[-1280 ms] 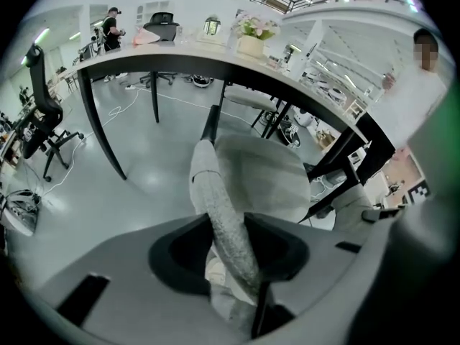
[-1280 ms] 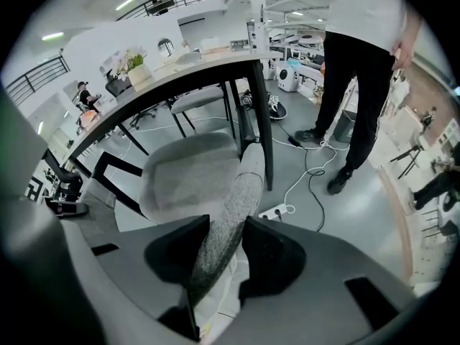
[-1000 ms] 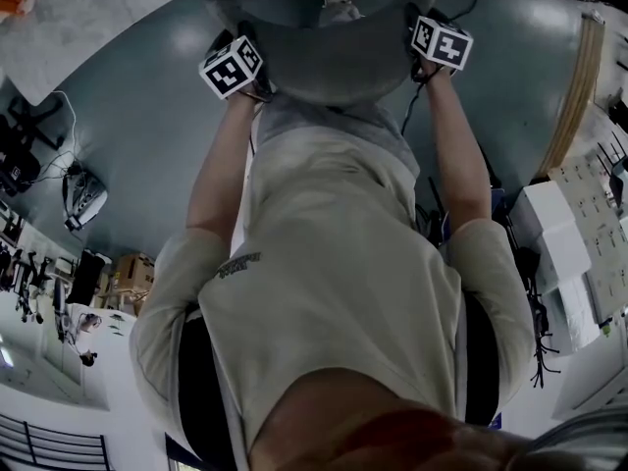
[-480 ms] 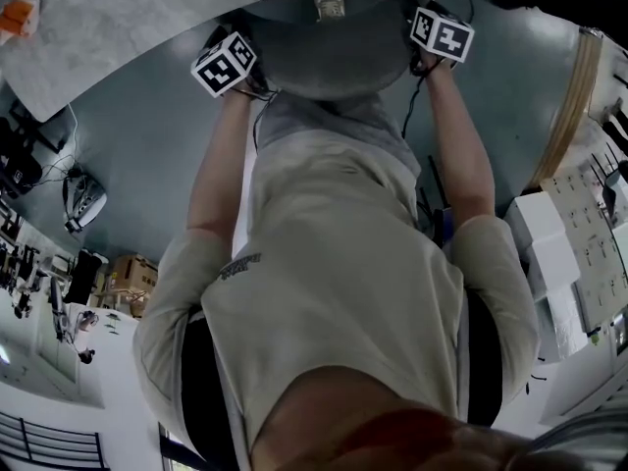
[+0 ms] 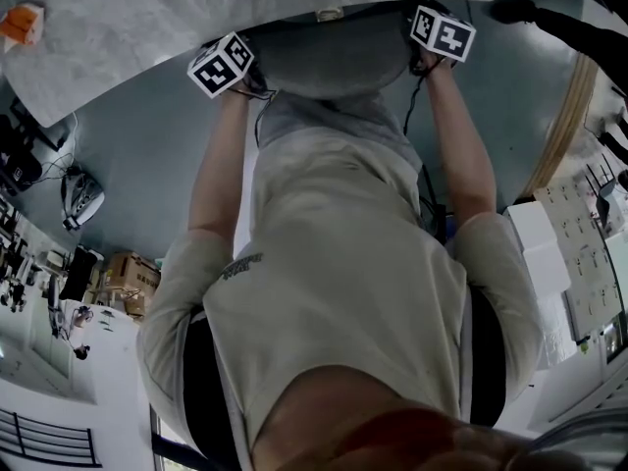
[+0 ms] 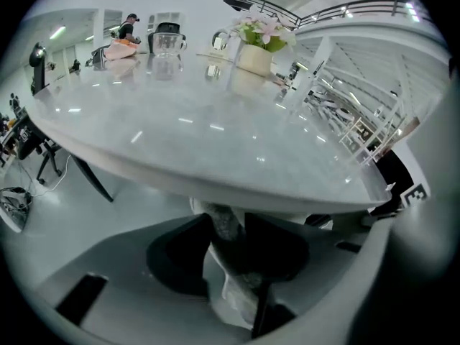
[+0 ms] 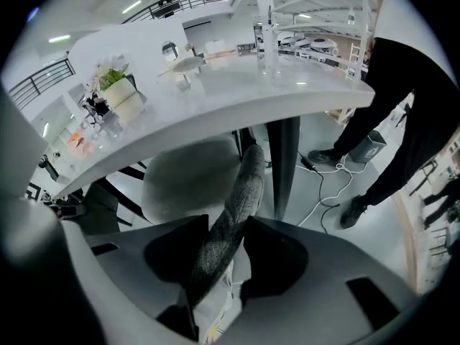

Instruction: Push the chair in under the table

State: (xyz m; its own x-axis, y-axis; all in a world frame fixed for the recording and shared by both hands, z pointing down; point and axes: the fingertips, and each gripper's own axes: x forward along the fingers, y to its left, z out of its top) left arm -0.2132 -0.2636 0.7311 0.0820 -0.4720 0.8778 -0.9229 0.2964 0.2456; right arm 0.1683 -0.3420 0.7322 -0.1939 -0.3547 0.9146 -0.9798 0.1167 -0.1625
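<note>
The grey upholstered chair stands ahead of me, its seat largely under the white marble table. My left gripper clasps the left end of the chair's back, and my right gripper clasps the right end. In the left gripper view the speckled backrest edge fills the gap of the left gripper, whose jaws are opening slightly. The tabletop hangs just above. In the right gripper view the backrest runs between the jaws of the right gripper, with the seat under the table.
A dark table leg stands right of the chair, with a white cable on the floor by it. A person in black stands at the right. A flower pot and glassware sit on the table. Cartons and white cabinets line the floor's sides.
Both grippers have moved forward with the chair. The table's edge now covers more of the seat and lies closer to both marker cubes.
</note>
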